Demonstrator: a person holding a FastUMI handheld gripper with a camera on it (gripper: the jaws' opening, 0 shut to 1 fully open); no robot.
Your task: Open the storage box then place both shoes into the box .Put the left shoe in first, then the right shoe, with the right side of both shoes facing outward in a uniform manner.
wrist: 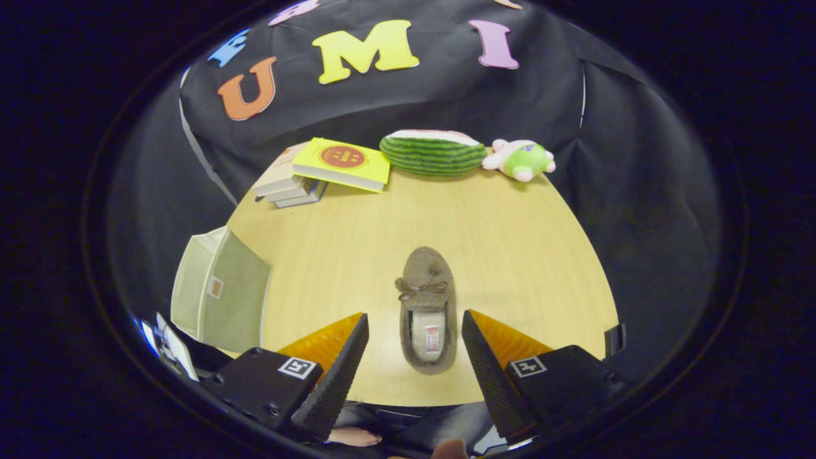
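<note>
1. Gripper (414, 328): the two fingers stand wide apart, holding nothing. Each fingertip sits clear of the shoe's sides, with bare tabletop showing in the gaps.
2. Shoe (426, 310): a brown, fuzzy moccasin-style slipper with a small bow on the vamp. It lies flat on the table, sole down, heel between the fingertips and toe pointing toward 12 o'clock beyond them. The opening faces up; a pale insole with a small label is visible inside.
3. Table (510, 229): light wood grain. The near edge runs just behind the shoe's heel.
4. Storage box (220, 290): pale greenish-grey, at about 9 o'clock from the shoe, at the table's left edge and well apart from the shoe. A small square tag shows on one panel. Whether its lid is open or closed I cannot tell from this angle.
5. Stack of books (290, 185): at 11 o'clock, near the far edge of the table. A yellow book (342, 164) with a round red emblem rests tilted on top of it.
6. Watermelon slice (433, 153): at 12 o'clock on the far edge, a plush or toy with striped green rind. It lies just right of the yellow book.
7. Plush toy (519, 159): at 1 o'clock, pink and green, lying just beside the watermelon slice's right end.
8. Person: legs in denim (414, 424) show below the table's near edge, between the finger bases.
</note>
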